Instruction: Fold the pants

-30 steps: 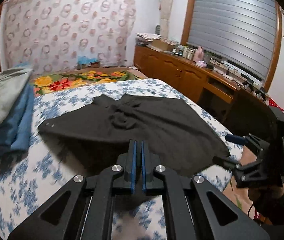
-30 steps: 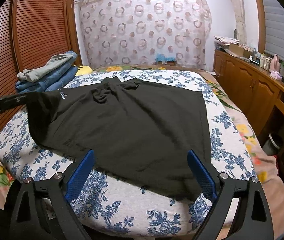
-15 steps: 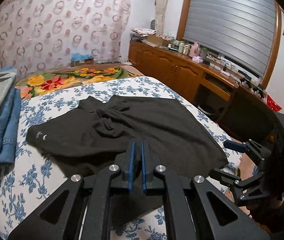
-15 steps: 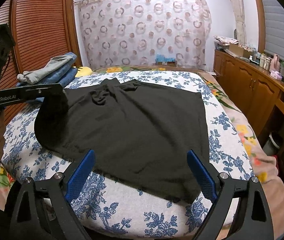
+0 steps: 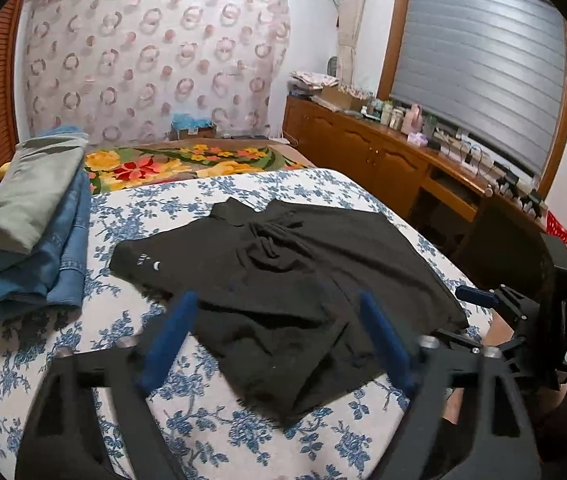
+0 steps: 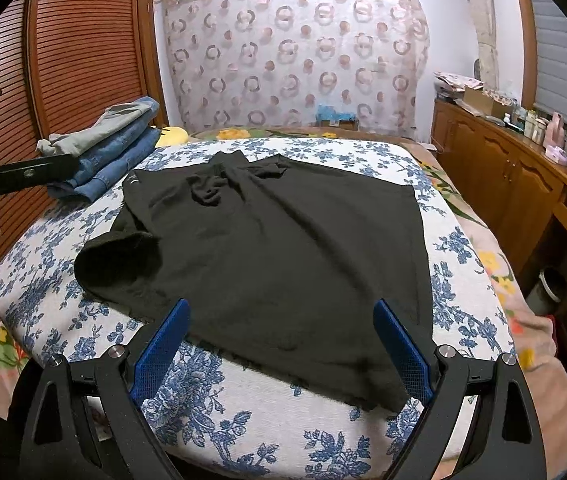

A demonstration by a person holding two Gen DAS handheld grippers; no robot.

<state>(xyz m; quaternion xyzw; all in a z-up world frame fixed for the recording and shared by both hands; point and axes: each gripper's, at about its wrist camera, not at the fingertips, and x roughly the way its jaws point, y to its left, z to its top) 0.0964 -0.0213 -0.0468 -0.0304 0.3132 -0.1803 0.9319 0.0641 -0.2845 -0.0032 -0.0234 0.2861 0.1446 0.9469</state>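
The black pants are spread flat on the bed, whose cover is printed with blue flowers. Their long axis runs from the near edge toward the far curtain, the bunched end lying farthest; the soft matte cloth is rumpled, one near corner curled over. The left tool is seen opening, nothing between its blue pads. The right tool is held wide apart, empty.
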